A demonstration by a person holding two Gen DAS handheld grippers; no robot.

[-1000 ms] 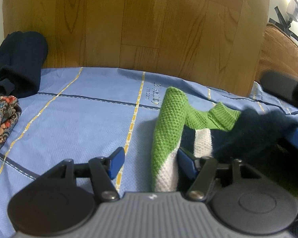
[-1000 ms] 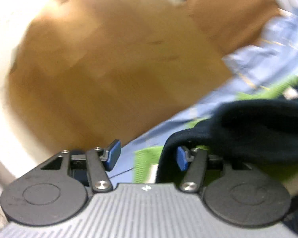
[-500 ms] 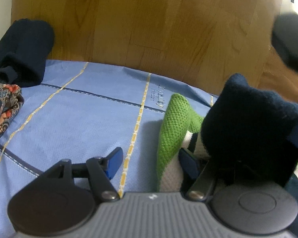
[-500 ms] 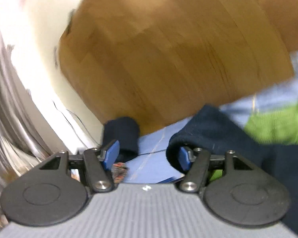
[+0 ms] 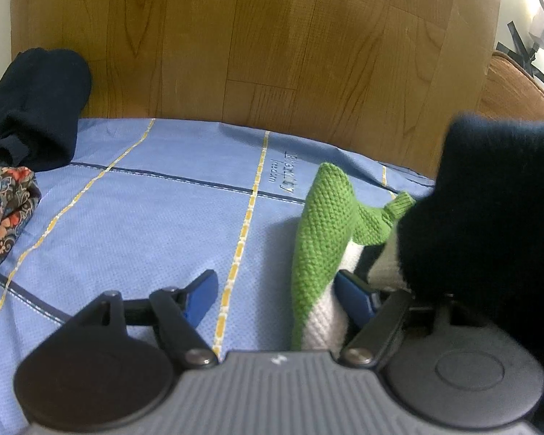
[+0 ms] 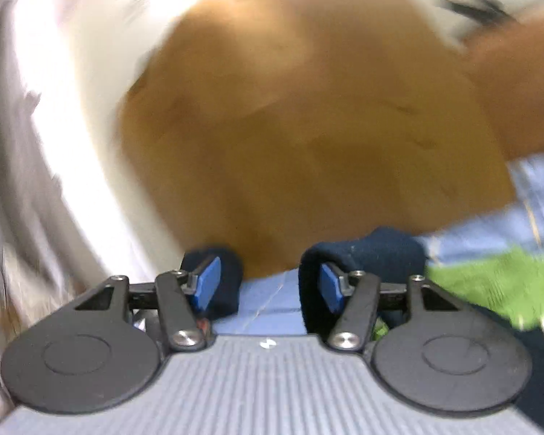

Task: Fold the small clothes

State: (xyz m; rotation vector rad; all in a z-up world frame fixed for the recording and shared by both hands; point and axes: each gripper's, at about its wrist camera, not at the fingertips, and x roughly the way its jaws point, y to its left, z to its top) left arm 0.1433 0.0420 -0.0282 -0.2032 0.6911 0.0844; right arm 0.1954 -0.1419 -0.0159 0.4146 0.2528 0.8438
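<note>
Your left gripper point(image 5: 275, 290) has just been opening its jaws; they stand spread, with the green-and-white knit point(image 5: 322, 239) rising against the right pad at about 1 o'clock on the blue cloth point(image 5: 145, 217). Your right gripper point(image 6: 268, 286) has just been closing slightly, jaws still apart, its right finger wrapped by the navy fabric point(image 6: 366, 253); the view is blurred.

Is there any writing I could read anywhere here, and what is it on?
Two short lines of dark lettering, running sideways on the blue sheet beside a yellow stripe: lettering too small and warped to read.
Small white mark on the grey gripper body: a logo, not letters.
Right wrist view: blurred, nothing legible.
</note>
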